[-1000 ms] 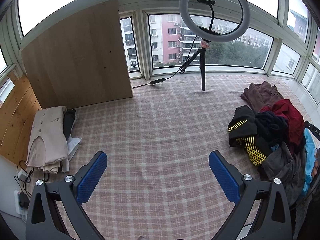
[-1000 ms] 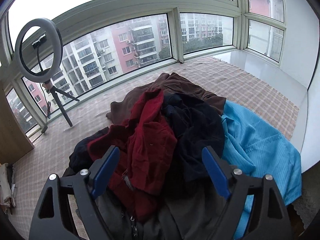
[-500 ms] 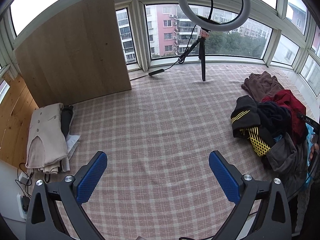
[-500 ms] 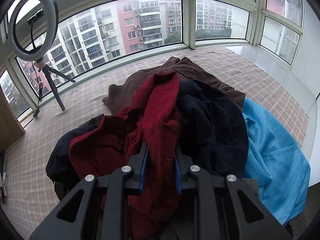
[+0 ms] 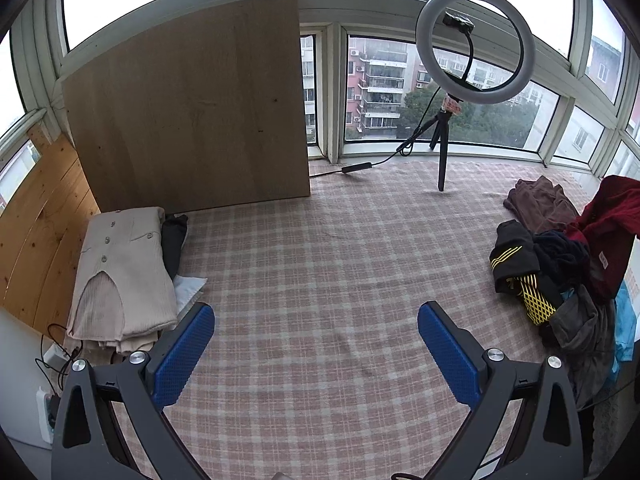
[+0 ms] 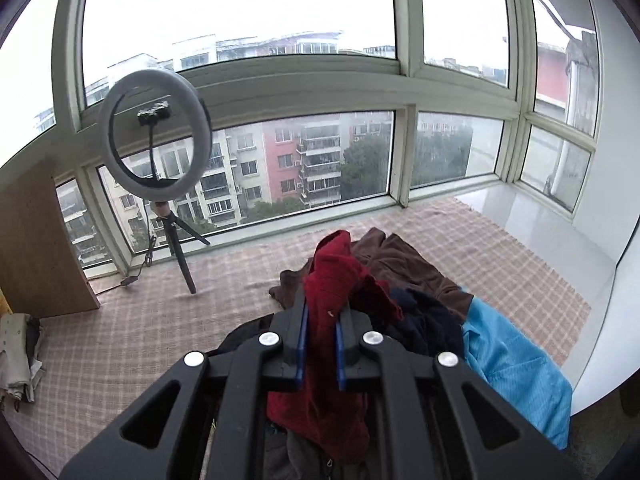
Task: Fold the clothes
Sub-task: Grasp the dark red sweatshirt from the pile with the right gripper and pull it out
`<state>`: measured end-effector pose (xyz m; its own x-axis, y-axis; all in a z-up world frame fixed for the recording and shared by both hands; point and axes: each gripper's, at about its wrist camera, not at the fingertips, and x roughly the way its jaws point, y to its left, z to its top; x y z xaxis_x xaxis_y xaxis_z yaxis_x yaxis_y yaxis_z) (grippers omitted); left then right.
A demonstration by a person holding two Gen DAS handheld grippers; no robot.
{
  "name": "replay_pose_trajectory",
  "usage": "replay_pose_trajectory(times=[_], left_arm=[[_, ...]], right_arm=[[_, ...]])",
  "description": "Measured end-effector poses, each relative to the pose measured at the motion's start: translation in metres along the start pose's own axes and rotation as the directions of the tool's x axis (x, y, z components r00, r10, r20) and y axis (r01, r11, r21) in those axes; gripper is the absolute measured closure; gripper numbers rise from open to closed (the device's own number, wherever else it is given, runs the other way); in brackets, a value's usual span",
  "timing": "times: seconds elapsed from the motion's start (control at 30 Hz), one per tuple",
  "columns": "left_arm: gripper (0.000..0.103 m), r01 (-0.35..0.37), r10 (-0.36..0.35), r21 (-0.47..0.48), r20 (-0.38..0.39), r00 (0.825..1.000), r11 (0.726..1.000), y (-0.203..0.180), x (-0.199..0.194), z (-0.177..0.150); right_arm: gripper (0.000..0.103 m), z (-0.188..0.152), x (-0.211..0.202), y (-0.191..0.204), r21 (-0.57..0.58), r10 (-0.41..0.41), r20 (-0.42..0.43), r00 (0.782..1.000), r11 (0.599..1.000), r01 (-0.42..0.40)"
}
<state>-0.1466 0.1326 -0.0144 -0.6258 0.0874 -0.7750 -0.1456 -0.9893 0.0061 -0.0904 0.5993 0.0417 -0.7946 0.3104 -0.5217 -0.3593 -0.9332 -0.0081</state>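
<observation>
While the right gripper [image 6: 320,350] has its jaws closing, clamped on the dark red garment [image 6: 332,288] raised above the clothes pile [image 5: 560,276] at three o'clock of the plaid-covered floor [image 5: 320,280], the left gripper [image 5: 316,344] hangs with jaws wide apart, nothing between them. Folded beige clothes [image 5: 120,272] lie at nine o'clock; a ring light [image 5: 474,44] stands at one o'clock.
</observation>
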Motion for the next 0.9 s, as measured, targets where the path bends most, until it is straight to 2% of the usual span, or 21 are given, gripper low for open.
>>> replay_pose_trajectory(times=[0.17, 0.23, 0.33, 0.43, 0.5, 0.53, 0.6, 0.63, 0.67, 0.7, 0.73, 0.77, 0.83, 0.9], left_arm=[[0.001, 0.027, -0.027, -0.008, 0.031, 0.999, 1.0, 0.018, -0.01, -0.001], [0.001, 0.028, -0.027, -0.013, 0.052, 0.998, 1.0, 0.028, -0.016, -0.002], [0.001, 0.009, -0.006, -0.033, 0.071, 0.997, 0.999, 0.049, -0.022, -0.005], [0.001, -0.023, 0.027, -0.052, 0.078, 0.997, 0.998, 0.074, -0.026, -0.012], [0.001, -0.052, 0.057, -0.065, 0.074, 0.996, 0.996, 0.092, -0.025, -0.017], [0.001, -0.061, 0.066, -0.071, 0.069, 0.995, 0.996, 0.1, -0.023, -0.019], [0.001, -0.078, 0.082, -0.073, 0.059, 0.995, 0.994, 0.114, -0.016, -0.023], [0.001, -0.087, 0.09, -0.07, 0.053, 0.994, 0.994, 0.12, -0.012, -0.024], [0.001, -0.096, 0.099, -0.065, 0.047, 0.994, 0.993, 0.125, -0.007, -0.026], [0.001, -0.109, 0.111, -0.054, 0.038, 0.993, 0.993, 0.129, 0.0, -0.027], [0.001, -0.118, 0.119, -0.046, 0.024, 0.993, 0.992, 0.133, 0.008, -0.028], [0.001, -0.127, 0.127, -0.037, 0.009, 0.992, 0.991, 0.137, 0.017, -0.029], [0.001, -0.134, 0.133, -0.03, -0.039, 0.99, 0.99, 0.144, 0.042, -0.03], [0.001, -0.141, 0.138, -0.028, -0.086, 0.987, 0.99, 0.15, 0.066, -0.032]], right_arm=[[0.093, 0.043, -0.042, 0.07, -0.085, 0.087, 0.103, 0.991, 0.993, -0.078], [0.093, 0.06, -0.059, 0.103, -0.11, 0.173, 0.137, 0.975, 0.981, -0.159], [0.093, 0.076, -0.083, 0.159, -0.159, 0.34, 0.157, 0.927, 0.935, -0.316], [0.093, 0.079, -0.099, 0.211, -0.198, 0.502, 0.143, 0.853, 0.859, -0.472], [0.093, 0.074, -0.097, 0.236, -0.197, 0.564, 0.121, 0.817, 0.82, -0.537], [0.093, 0.069, -0.091, 0.245, -0.188, 0.582, 0.1, 0.807, 0.808, -0.559], [0.091, 0.048, -0.06, 0.265, -0.167, 0.585, -0.022, 0.811, 0.798, -0.58], [0.083, 0.037, -0.044, 0.274, -0.156, 0.582, -0.086, 0.808, 0.793, -0.588], [0.069, 0.017, -0.025, 0.278, -0.151, 0.544, -0.152, 0.825, 0.812, -0.564], [0.063, -0.005, -0.004, 0.28, -0.149, 0.497, -0.218, 0.84, 0.834, -0.532], [0.057, -0.026, 0.016, 0.282, -0.15, 0.446, -0.283, 0.849, 0.854, -0.499], [0.057, -0.048, 0.037, 0.285, -0.154, 0.393, -0.346, 0.852, 0.872, -0.465], [0.058, -0.089, 0.073, 0.285, -0.156, 0.3, -0.45, 0.841, 0.901, -0.405], [0.057, -0.113, 0.094, 0.29, -0.117, 0.314, -0.515, 0.798, 0.896, -0.428]])
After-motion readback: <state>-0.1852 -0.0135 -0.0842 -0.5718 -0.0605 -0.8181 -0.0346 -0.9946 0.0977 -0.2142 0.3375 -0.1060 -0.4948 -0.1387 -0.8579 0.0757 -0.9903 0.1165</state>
